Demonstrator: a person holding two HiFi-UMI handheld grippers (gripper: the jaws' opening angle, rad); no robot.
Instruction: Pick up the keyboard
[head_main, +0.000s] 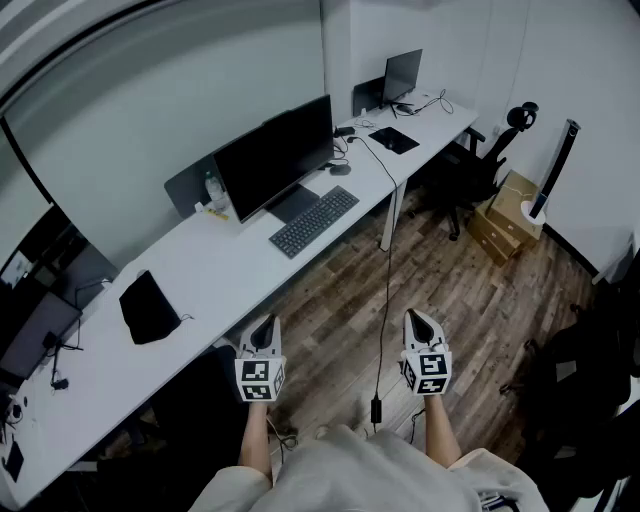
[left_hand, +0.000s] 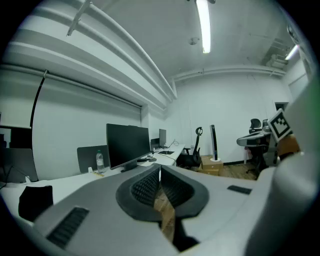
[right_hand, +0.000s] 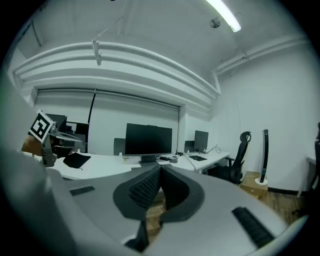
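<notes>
A dark grey keyboard (head_main: 314, 221) lies on the long white desk (head_main: 200, 270), in front of a large black monitor (head_main: 272, 157). Both grippers hang over the wooden floor, well short of the desk and the keyboard. My left gripper (head_main: 264, 329) is shut with nothing in it, its tips near the desk's front edge. My right gripper (head_main: 418, 319) is also shut and empty, further right. In the left gripper view the ribbed pads (left_hand: 148, 189) meet, with the monitor (left_hand: 127, 145) beyond. The right gripper view shows its pads (right_hand: 143, 188) closed, with the monitor (right_hand: 148, 140) ahead.
A black pouch (head_main: 149, 307) lies on the desk's left part, a water bottle (head_main: 212, 190) beside the monitor, a laptop (head_main: 401, 76) at the far end. A black cable (head_main: 388, 300) hangs to the floor between my grippers. An office chair (head_main: 478, 160) and cardboard boxes (head_main: 505, 216) stand at the right.
</notes>
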